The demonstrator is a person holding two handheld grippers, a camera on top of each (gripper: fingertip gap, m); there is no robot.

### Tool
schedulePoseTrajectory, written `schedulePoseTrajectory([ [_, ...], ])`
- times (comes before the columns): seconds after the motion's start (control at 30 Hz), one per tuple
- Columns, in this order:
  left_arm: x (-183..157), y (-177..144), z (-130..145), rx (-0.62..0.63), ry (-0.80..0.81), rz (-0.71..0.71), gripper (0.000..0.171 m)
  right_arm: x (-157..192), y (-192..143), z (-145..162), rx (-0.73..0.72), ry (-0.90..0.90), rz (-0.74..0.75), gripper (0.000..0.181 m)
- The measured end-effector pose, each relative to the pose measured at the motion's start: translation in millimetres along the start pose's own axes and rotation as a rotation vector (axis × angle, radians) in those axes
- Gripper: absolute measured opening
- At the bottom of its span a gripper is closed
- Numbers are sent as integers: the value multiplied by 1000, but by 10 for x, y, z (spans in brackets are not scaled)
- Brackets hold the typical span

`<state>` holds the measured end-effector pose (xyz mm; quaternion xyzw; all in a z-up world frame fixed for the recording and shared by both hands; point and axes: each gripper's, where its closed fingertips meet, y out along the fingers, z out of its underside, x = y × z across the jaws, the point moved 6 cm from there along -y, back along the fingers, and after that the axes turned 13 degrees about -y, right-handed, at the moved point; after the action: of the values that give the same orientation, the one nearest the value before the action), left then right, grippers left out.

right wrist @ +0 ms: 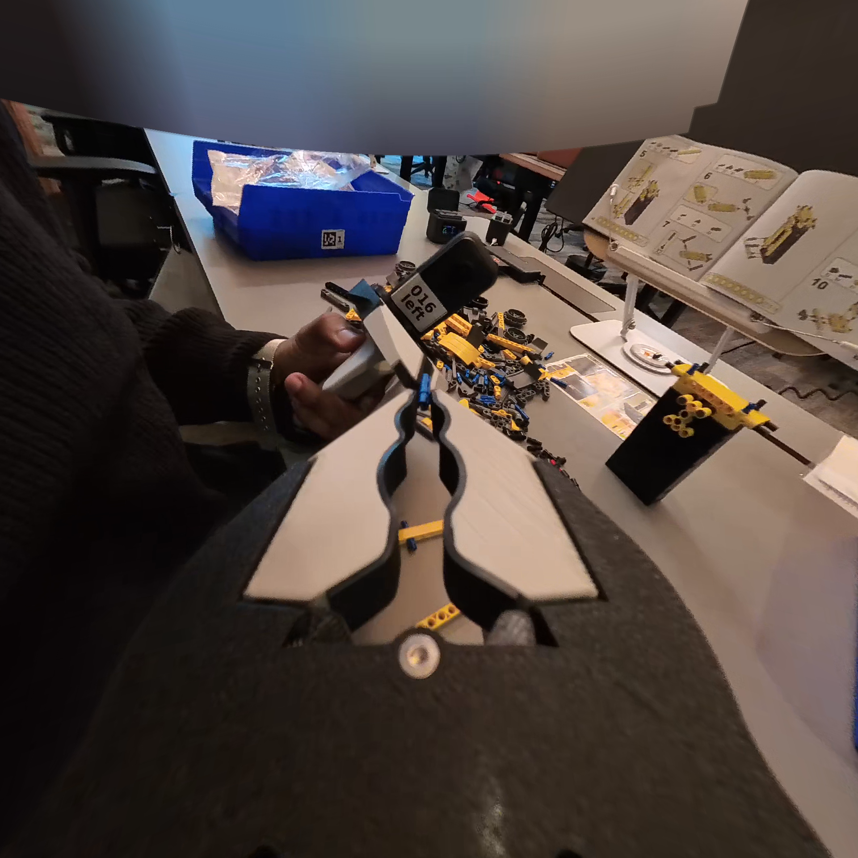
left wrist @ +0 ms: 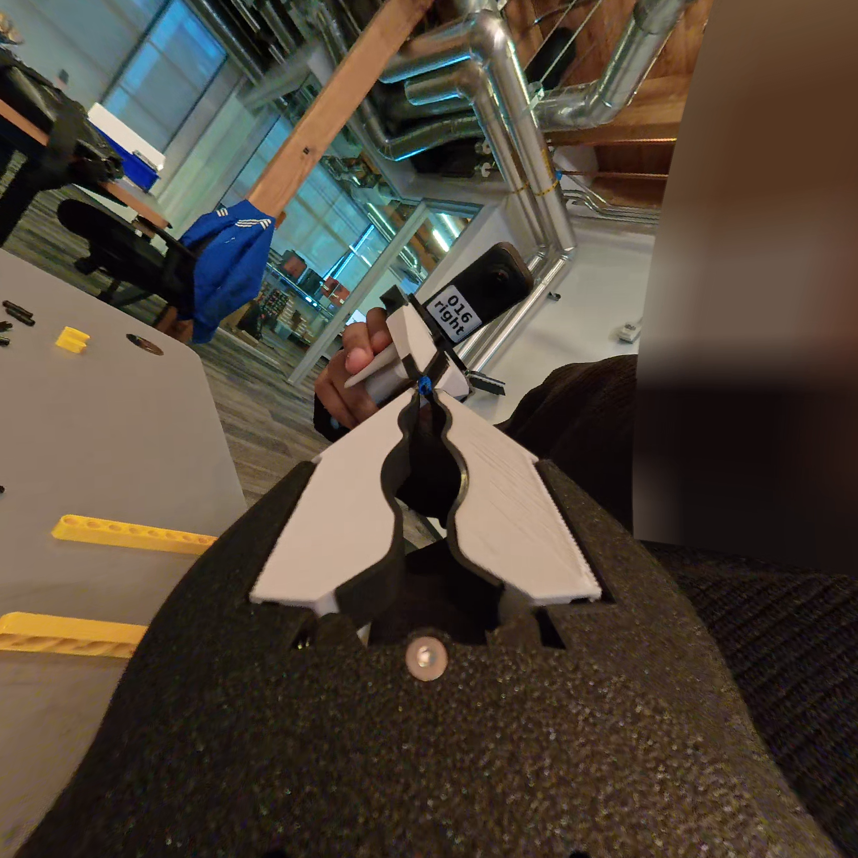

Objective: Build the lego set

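- So both grippers meet tip to tip in mid-air, off the near edge of the tabletop (right wrist: 603,557).
- Left gripper (left wrist: 423,394) and right gripper (right wrist: 423,400) are each pinched shut on the same tiny blue pin (right wrist: 424,392): short, ridged plastic peg.
- Loose yellow, black and blue brick pile (right wrist: 487,367) sits beyond on the tabletop.

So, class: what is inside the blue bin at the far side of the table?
The blue bin holds crumpled clear plastic wrap that rises above the rim. Anything beneath the wrap is covered, and the bin's walls hide its floor, so nothing more can be told.
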<state>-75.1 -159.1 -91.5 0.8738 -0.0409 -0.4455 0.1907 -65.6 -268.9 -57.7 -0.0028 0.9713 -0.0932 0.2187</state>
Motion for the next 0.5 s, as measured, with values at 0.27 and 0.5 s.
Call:
schedulePoseTrajectory([
  [0.27,-4,-9,-10,-5,7,-3,4,26,-18,-7,40,-73,-3,5],
  [0.5,-65,-25,-25,-24,83,-6,4,-25,0,6,-55,160,-21,12],
])
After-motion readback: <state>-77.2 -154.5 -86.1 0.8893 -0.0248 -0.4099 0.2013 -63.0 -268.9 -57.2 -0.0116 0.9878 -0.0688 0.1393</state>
